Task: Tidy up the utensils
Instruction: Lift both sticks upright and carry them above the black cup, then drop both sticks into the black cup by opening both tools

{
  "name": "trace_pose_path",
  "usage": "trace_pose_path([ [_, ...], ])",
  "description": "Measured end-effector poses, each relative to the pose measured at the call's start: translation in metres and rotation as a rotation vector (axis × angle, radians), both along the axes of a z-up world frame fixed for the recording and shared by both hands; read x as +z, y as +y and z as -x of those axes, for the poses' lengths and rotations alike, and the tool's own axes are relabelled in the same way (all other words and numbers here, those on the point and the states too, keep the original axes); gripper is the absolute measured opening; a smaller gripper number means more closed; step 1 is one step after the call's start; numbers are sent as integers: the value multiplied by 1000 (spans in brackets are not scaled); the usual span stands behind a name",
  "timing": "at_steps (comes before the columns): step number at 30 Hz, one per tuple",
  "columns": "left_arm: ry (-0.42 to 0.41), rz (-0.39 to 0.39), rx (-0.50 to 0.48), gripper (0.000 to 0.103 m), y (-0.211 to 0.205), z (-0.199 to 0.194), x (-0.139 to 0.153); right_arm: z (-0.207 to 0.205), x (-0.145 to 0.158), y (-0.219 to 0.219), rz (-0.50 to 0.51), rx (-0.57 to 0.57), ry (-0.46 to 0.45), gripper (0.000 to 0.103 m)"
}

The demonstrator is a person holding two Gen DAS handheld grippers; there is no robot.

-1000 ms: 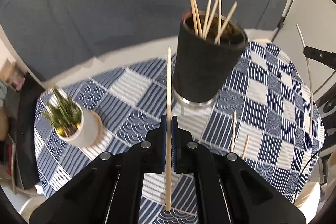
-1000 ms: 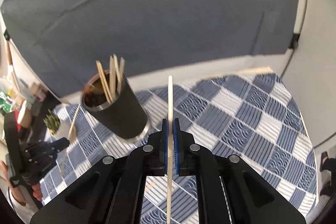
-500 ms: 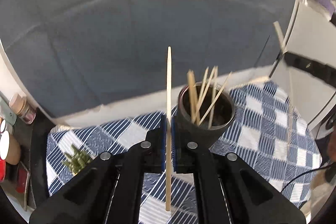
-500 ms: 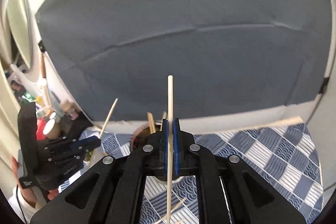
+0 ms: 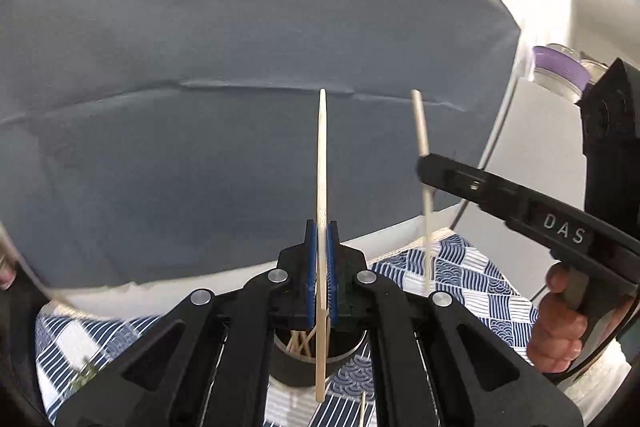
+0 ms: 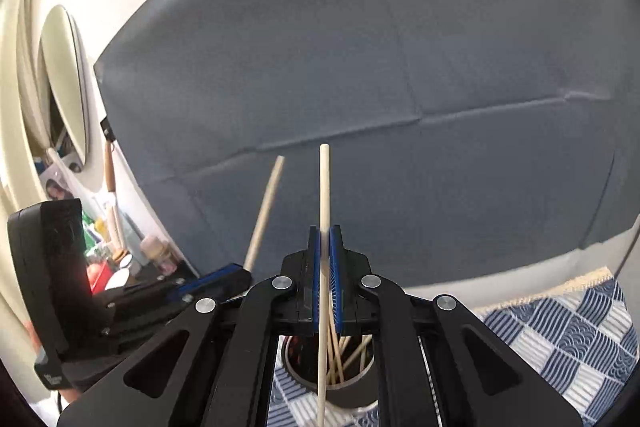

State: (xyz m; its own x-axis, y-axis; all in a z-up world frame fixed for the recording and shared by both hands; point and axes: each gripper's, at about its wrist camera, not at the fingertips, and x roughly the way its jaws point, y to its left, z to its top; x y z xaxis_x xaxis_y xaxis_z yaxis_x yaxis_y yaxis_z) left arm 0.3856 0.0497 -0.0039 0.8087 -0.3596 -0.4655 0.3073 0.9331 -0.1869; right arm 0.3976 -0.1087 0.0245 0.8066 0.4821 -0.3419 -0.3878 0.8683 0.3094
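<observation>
My left gripper (image 5: pixel 322 239) is shut on an upright wooden chopstick (image 5: pixel 322 163), held over the dark cup (image 5: pixel 316 367) that holds several chopsticks. My right gripper (image 6: pixel 325 247) is shut on another upright chopstick (image 6: pixel 324 195), also above the cup (image 6: pixel 344 391). In the left wrist view the right gripper (image 5: pixel 424 175) comes in from the right with its chopstick (image 5: pixel 420 131). In the right wrist view the left gripper (image 6: pixel 236 273) sits at lower left with its chopstick (image 6: pixel 266 211).
A blue-and-white checked tablecloth (image 6: pixel 568 339) covers the table. A grey backdrop (image 5: pixel 200 67) fills the rear. A loose chopstick (image 5: pixel 362 411) lies on the cloth by the cup. Cluttered shelves (image 6: pixel 120 255) stand at the left.
Both grippers have risen and moved in over the cup, each still holding its chopstick. The cup now sits below the jaws, and the two grippers are closer together.
</observation>
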Motion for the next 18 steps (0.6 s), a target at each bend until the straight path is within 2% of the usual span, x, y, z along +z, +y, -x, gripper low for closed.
trace_pose_path([
  [2, -36, 10, -34, 5, -4, -8, -3, -7, -4, 2, -11, 0, -10, 5],
  [6, -44, 32, -80, 5, -13, -26, -20, -19, -12, -1, -61, -1, -22, 5],
  [11, -71, 26, -39, 5, -16, -37, -45, -31, -23, 1, -78, 27, -45, 5],
  [18, -115, 89, -17, 5, -11, -38, -72, -49, -56, 8, -81, 38, -23, 5],
])
